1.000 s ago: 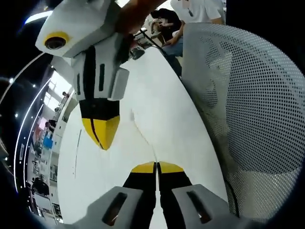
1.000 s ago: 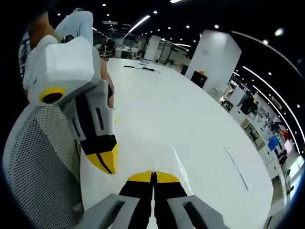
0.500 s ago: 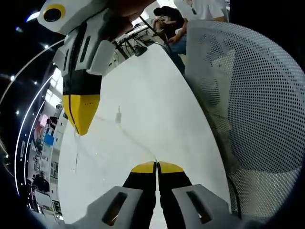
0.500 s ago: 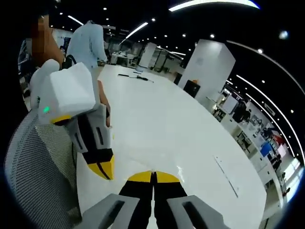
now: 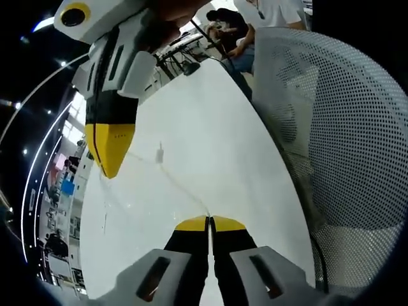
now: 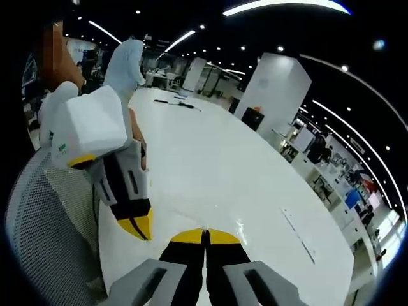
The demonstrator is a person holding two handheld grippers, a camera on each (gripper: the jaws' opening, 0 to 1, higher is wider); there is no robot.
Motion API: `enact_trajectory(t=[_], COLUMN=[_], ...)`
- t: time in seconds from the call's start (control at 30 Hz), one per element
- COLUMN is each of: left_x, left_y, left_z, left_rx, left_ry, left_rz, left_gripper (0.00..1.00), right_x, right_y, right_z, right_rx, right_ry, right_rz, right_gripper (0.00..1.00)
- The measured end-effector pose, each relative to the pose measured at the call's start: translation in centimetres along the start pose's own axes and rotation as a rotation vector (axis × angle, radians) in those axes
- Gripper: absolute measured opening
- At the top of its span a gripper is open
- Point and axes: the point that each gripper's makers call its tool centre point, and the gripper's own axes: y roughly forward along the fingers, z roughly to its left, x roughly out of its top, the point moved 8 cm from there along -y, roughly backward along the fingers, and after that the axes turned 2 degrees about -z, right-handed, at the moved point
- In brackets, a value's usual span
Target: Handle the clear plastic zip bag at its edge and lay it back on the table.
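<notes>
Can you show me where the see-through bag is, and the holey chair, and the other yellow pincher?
clear plastic zip bag (image 5: pixel 167 175), left gripper view, its stretched top edge.
mesh chair (image 5: pixel 344 134), left gripper view, middle of its perforated back.
right gripper (image 5: pixel 109 167), left gripper view, yellow tip of its jaws, closed on the bag's edge.

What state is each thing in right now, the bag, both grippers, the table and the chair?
zip bag: clear, top edge stretched taut between the two grippers, slider visible on it, lifted above the table.
left gripper: shut on the bag's edge.
right gripper: shut on the bag's edge.
table: white, glossy.
mesh chair: pushed against the table edge, unoccupied.
</notes>
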Motion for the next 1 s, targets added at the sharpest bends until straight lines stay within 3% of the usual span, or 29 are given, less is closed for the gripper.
enact_trajectory(t=[0.57,0.77,0.9,1.0], left_x=[1.4,2.6,2.8,2.8], left_y=[-0.9,-1.9,-2.7,-3.3], left_z=[2.3,3.3,3.7,4.0], left_rx=[0.116,0.166,0.202,0.237], left_ry=[-0.046,-0.148,-0.315,-0.375], left_rz=[-0.090,-0.153,-0.236,-0.265], left_gripper=[0.00,0.04,0.07,0.09], right_x=[-2.9,-4.1,-4.7,-5.3], right_y=[1.3,2.0,2.4,2.9], right_z=[1.1,1.8,2.2,2.4], right_rx=[-0.020,-0.019,-0.010,-0.007], right_ry=[-0.111,-0.148,-0.141,-0.140], right_rz=[0.116,0.133,0.137,0.146], right_gripper=[0.00,0.00,0.00,0.00])
